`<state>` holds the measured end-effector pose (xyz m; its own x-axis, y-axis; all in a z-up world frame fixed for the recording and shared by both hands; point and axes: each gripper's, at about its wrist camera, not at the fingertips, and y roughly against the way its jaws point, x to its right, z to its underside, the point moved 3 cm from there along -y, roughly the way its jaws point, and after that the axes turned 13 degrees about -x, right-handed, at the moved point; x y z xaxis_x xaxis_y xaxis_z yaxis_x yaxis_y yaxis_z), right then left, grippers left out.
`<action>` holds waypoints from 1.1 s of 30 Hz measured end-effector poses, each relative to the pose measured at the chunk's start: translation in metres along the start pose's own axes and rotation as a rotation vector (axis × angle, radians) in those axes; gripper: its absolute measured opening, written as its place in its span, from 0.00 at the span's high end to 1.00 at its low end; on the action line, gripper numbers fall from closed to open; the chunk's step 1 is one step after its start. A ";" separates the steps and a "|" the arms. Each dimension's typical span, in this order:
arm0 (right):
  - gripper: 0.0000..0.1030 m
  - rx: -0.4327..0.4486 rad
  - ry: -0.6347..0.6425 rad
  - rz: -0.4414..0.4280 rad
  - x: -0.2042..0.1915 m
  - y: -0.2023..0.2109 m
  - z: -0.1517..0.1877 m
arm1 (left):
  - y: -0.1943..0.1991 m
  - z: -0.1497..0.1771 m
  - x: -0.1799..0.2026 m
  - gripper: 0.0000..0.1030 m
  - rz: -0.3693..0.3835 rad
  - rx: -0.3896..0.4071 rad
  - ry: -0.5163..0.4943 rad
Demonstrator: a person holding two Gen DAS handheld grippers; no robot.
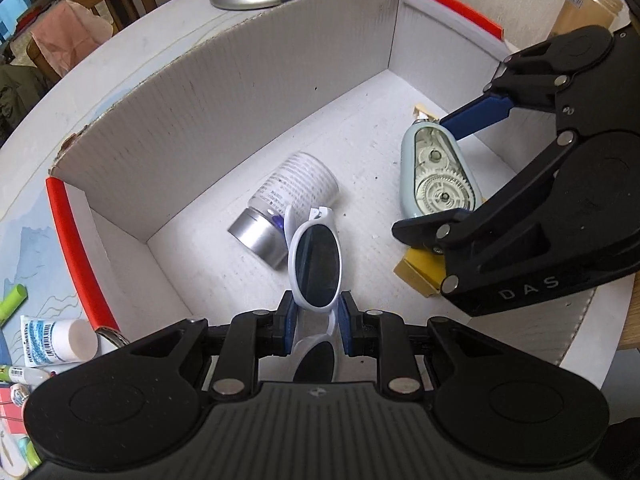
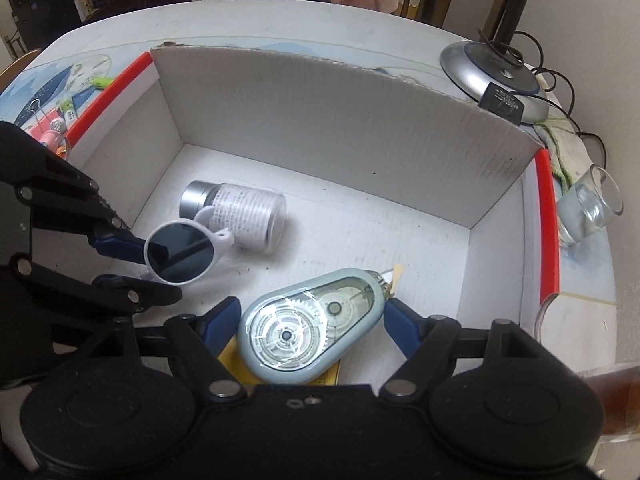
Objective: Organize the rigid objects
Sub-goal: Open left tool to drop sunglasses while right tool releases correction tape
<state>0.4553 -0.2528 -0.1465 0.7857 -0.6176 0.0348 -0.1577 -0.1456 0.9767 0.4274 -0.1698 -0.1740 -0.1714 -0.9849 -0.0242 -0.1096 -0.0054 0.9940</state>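
Box point(image 2: 320, 128) holds one bottle point(image 2: 240, 216), one tape dispenser point(image 2: 304, 332). Left gripper point(image 1: 316, 316) clamps one pair of sunglasses point(image 1: 316, 264) (white-framed); right gripper point(image 2: 312, 320) gapes around the dispenser, pads apart.

A white table point(image 2: 320, 20) with blue drawings carries a cardboard box point(image 2: 340, 112) at centre, a lamp base point(image 2: 480, 72) upper right, a glass point(image 2: 592, 208) at right.
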 end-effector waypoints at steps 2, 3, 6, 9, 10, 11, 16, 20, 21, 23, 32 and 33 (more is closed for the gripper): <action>0.22 -0.006 0.002 0.001 0.001 -0.001 -0.001 | -0.002 -0.002 0.000 0.79 0.000 -0.014 -0.004; 0.19 -0.007 0.003 0.001 0.001 0.000 -0.001 | -0.003 -0.003 0.000 0.79 -0.003 -0.025 -0.004; 0.18 -0.003 0.004 0.006 0.001 0.002 -0.001 | -0.004 -0.004 0.000 0.79 0.010 -0.038 -0.010; 0.18 0.007 0.002 0.006 0.000 0.007 0.002 | -0.003 -0.004 0.000 0.79 0.012 -0.032 -0.003; 0.18 0.012 0.002 0.004 0.000 0.009 0.003 | -0.002 -0.004 0.000 0.79 0.014 -0.025 -0.001; 0.18 0.019 0.001 0.002 -0.001 0.012 0.004 | 0.000 -0.003 -0.001 0.79 0.017 -0.015 0.004; 0.18 0.056 -0.015 -0.007 -0.001 0.024 0.010 | 0.016 0.004 -0.005 0.78 0.048 0.037 0.029; 0.18 0.084 -0.028 -0.019 -0.002 0.035 0.016 | 0.030 0.010 -0.008 0.78 0.063 0.082 0.044; 0.18 0.092 -0.030 -0.020 -0.004 0.038 0.017 | 0.033 0.012 -0.009 0.78 0.067 0.096 0.048; 0.18 0.106 -0.040 -0.029 -0.006 0.044 0.019 | 0.041 0.016 -0.010 0.78 0.072 0.121 0.051; 0.18 0.185 -0.065 -0.040 -0.022 0.074 0.028 | 0.084 0.042 -0.018 0.78 0.081 0.246 0.072; 0.18 0.193 -0.068 -0.042 -0.024 0.077 0.029 | 0.087 0.045 -0.020 0.78 0.085 0.258 0.078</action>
<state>0.4067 -0.2720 -0.0784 0.7525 -0.6581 -0.0256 -0.2427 -0.3133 0.9181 0.3768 -0.1428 -0.0914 -0.1163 -0.9903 0.0765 -0.3458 0.1126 0.9315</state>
